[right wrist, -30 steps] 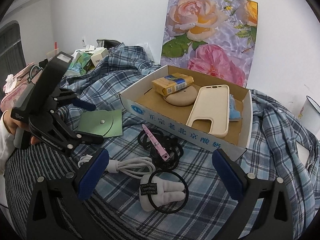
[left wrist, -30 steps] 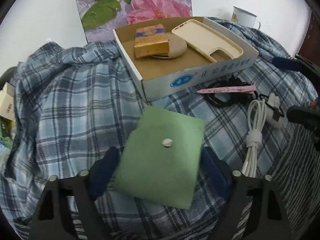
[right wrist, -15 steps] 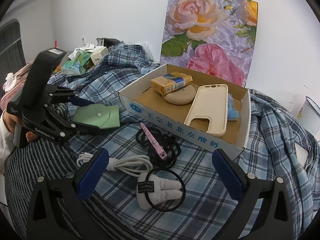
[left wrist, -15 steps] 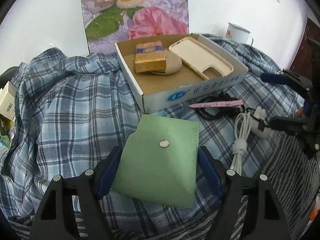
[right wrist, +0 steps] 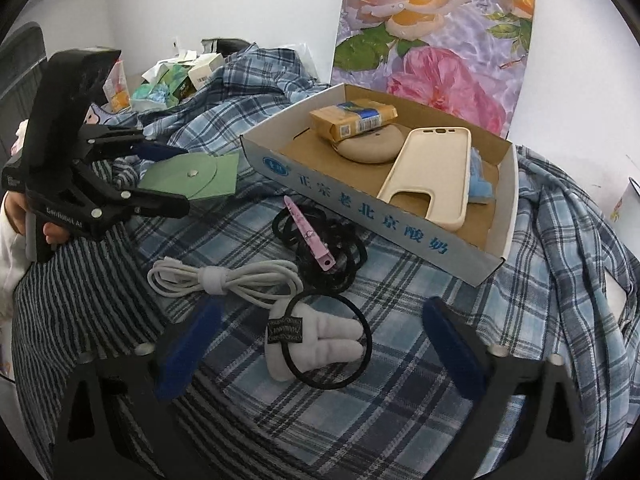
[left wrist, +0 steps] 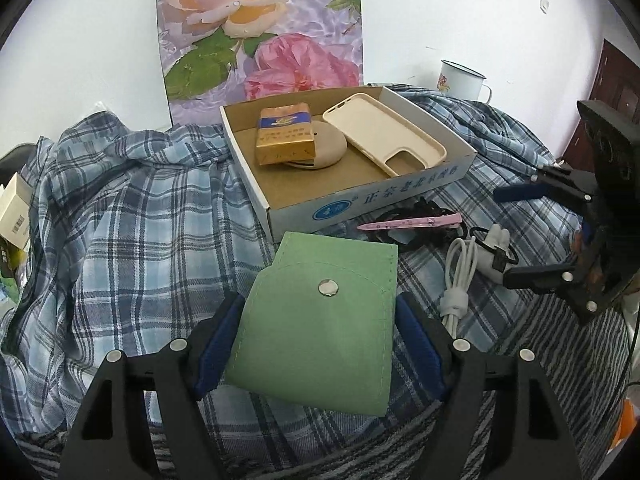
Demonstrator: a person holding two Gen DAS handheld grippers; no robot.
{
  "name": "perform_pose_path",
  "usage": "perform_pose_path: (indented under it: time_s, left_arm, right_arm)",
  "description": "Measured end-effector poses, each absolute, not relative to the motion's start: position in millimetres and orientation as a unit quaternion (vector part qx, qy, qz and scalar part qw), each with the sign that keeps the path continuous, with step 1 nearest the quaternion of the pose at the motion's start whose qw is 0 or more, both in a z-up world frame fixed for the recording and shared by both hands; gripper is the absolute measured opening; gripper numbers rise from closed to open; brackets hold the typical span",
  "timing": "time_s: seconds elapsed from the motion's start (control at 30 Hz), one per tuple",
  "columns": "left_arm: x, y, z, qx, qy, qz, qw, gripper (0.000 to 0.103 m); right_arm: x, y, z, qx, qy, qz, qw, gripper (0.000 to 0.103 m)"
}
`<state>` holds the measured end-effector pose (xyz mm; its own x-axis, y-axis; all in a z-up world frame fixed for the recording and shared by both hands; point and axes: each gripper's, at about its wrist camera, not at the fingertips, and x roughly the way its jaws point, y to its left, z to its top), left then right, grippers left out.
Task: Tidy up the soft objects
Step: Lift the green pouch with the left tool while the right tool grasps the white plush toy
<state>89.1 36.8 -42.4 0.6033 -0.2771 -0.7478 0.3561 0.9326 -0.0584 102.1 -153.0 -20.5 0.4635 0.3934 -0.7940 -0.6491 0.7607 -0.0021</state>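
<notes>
The left gripper (left wrist: 320, 344) clasps the green felt pouch (left wrist: 320, 320) above the plaid cloth (left wrist: 140, 240); the right gripper (right wrist: 320, 344), jaws closing on nothing, straddles the plush hair tie (right wrist: 316, 336). Next, probably, carrying the pouch ahead into the cardboard box (left wrist: 360, 204).

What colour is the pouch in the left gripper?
Pale green, with a silver snap button; the pouch shows best in the left wrist view.

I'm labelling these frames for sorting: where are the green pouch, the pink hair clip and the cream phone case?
green pouch (left wrist: 316, 320), left wrist view, on the flap below the snap.
pink hair clip (right wrist: 306, 232), right wrist view, mid-length of the clip.
cream phone case (right wrist: 434, 168), right wrist view, on the case's inner back.
</notes>
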Motion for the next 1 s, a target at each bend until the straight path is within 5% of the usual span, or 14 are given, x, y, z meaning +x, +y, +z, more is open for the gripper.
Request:
perform_pose_path:
  time_s: [0.3, 0.53, 1.0]
  left_arm:
    - [91, 38, -43, 0.049, 0.409, -0.174, 0.895, 0.078]
    - [90, 38, -43, 0.049, 0.406, -0.171, 0.897, 0.078]
    - [83, 32, -33, 0.053, 0.386, -0.166, 0.906, 0.078]
  right_arm:
    - [101, -149, -34, -0.188, 0.440, 0.307, 0.823, 0.053]
    - [96, -145, -35, -0.201, 0.433, 0.320, 0.819, 0.037]
    - [94, -151, -12, -0.194, 0.378, 0.302, 0.853, 0.028]
